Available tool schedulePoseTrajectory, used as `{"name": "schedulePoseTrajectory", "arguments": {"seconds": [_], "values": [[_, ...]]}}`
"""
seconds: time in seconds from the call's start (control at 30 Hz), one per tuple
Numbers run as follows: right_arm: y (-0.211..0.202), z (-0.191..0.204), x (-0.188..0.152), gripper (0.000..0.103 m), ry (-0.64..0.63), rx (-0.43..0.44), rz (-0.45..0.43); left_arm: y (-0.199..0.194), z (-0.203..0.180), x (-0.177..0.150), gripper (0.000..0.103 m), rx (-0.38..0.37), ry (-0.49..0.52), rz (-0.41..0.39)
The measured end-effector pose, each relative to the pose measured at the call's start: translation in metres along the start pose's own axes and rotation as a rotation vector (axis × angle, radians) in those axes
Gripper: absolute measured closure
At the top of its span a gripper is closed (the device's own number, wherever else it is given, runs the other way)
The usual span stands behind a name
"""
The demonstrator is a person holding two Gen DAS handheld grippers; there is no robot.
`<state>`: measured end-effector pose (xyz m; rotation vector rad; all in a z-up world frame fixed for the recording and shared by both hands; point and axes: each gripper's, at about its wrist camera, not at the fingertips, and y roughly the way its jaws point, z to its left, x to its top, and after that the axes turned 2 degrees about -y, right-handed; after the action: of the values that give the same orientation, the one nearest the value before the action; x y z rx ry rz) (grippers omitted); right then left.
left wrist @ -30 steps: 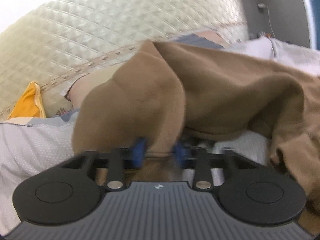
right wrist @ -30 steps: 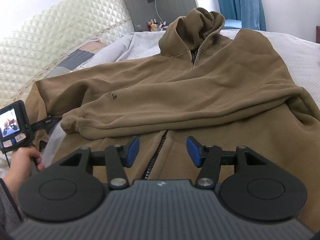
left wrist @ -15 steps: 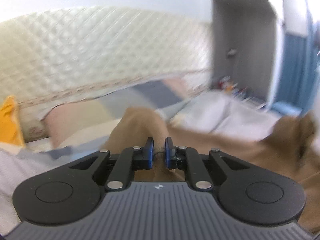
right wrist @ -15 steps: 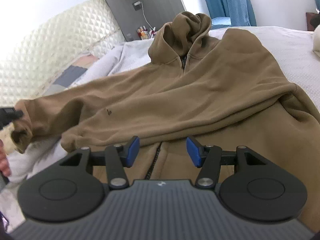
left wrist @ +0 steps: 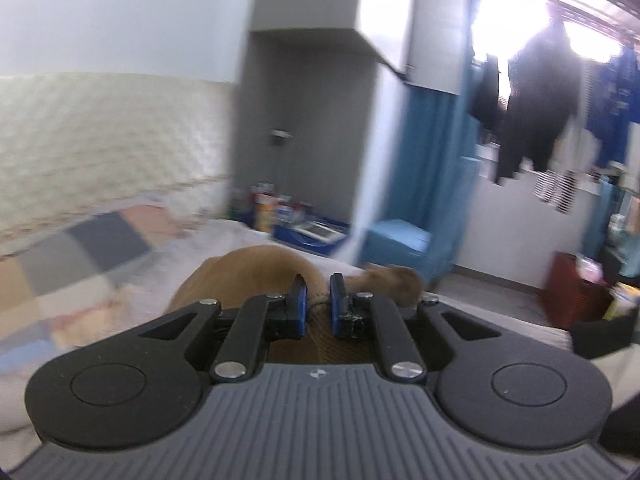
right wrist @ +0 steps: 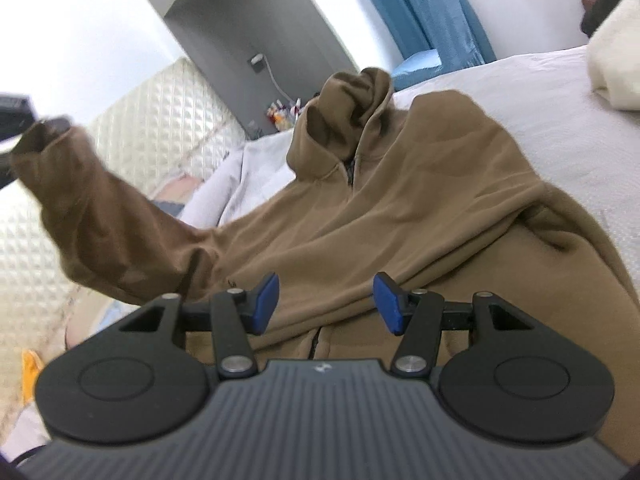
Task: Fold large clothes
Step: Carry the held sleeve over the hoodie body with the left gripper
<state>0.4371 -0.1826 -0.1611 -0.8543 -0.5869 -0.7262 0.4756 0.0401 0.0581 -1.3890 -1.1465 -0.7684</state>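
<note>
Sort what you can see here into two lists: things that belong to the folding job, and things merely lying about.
Belonging to the job:
- brown hoodie
- its sleeve, lifted, cuff pinched in the left claw
- right claw, open above the hoodie

Merely lying about:
- patchwork blanket
- cream pillow
- blue curtain
- dark clothes hanging at the window

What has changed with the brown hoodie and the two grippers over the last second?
The left gripper closed its jaws on the sleeve cuff and lifted the sleeve off the bed. The hoodie body stayed flat; the right gripper stayed open, holding nothing.
</note>
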Motion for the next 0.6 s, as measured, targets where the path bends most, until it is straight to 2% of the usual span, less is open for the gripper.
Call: {"name": "schedulePoseTrajectory", "arguments": {"seconds": [0.13,0.33,0.5,0.6], "values": [[-0.015,-0.022,0.002,0.047,0.022,-0.024,-0.011,0.019,-0.072,-0.017,0.090,-0.100,0.018,0.068],[-0.021,-0.061,0.007,0.047,0.106,-0.052,-0.014,0.062,-0.163,-0.073,0.090,-0.177,0.048,0.188],[-0.022,-0.090,0.007,0.047,0.160,-0.084,-0.016,0.103,-0.194,-0.131,0.090,-0.190,0.035,0.308],[-0.019,-0.104,0.008,0.047,0.198,-0.106,-0.021,0.122,-0.192,-0.159,0.089,-0.185,0.032,0.363]]}}
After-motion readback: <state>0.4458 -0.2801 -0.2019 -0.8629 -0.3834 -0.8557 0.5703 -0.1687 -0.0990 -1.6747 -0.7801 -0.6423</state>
